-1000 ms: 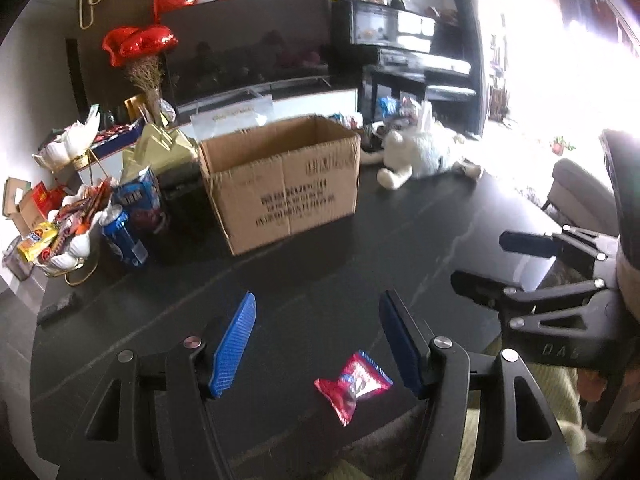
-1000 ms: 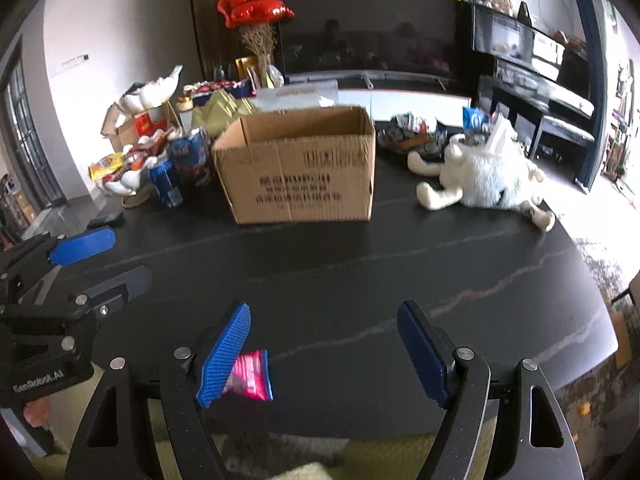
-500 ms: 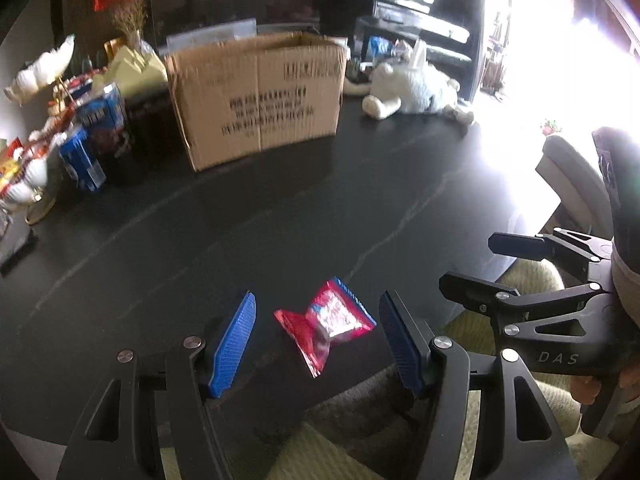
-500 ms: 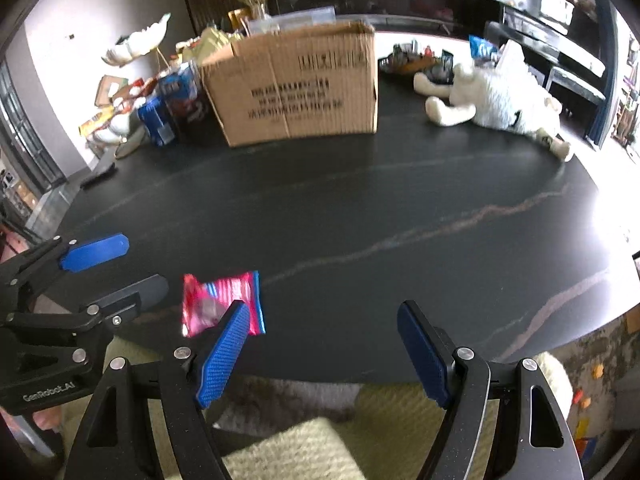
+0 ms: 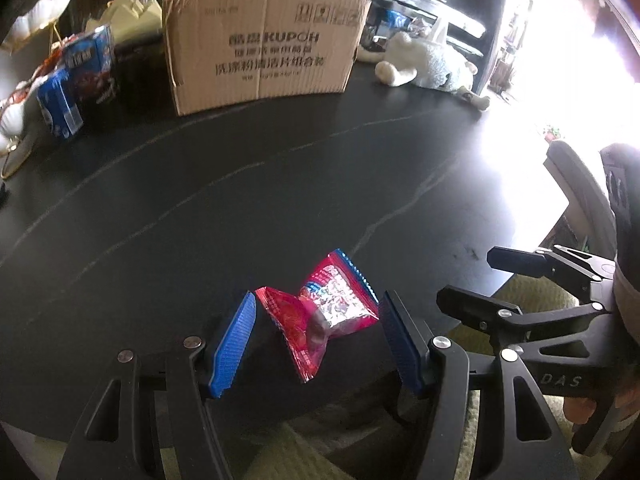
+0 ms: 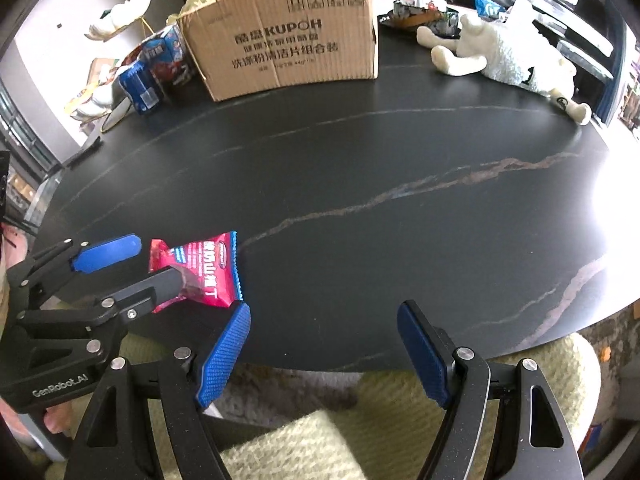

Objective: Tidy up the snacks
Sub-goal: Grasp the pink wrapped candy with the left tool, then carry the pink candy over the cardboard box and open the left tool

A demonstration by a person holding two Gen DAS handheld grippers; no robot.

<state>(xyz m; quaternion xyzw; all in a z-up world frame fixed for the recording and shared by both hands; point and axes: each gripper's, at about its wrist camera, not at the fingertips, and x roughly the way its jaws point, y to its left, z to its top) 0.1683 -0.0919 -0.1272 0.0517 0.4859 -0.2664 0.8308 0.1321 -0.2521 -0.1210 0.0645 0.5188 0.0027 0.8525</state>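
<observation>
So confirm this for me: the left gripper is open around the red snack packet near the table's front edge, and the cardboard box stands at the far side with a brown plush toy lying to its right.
One detail is wrong: the plush toy is white, not brown, as the right wrist view shows. The rest holds: the left gripper is open around the red snack packet near the table's front edge, and the cardboard box stands at the far side.

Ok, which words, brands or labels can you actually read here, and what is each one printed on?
"KUPOH": front of the brown cardboard box; the Chinese lines under it are too small to quote reliably.
"GenRobot.AI": black body of the left gripper.
"DAS": black body of the right gripper.
Red foil snack packet: white Chinese characters and an oval logo, too blurred to read.
Blue snack cartons: print unreadable.
</observation>
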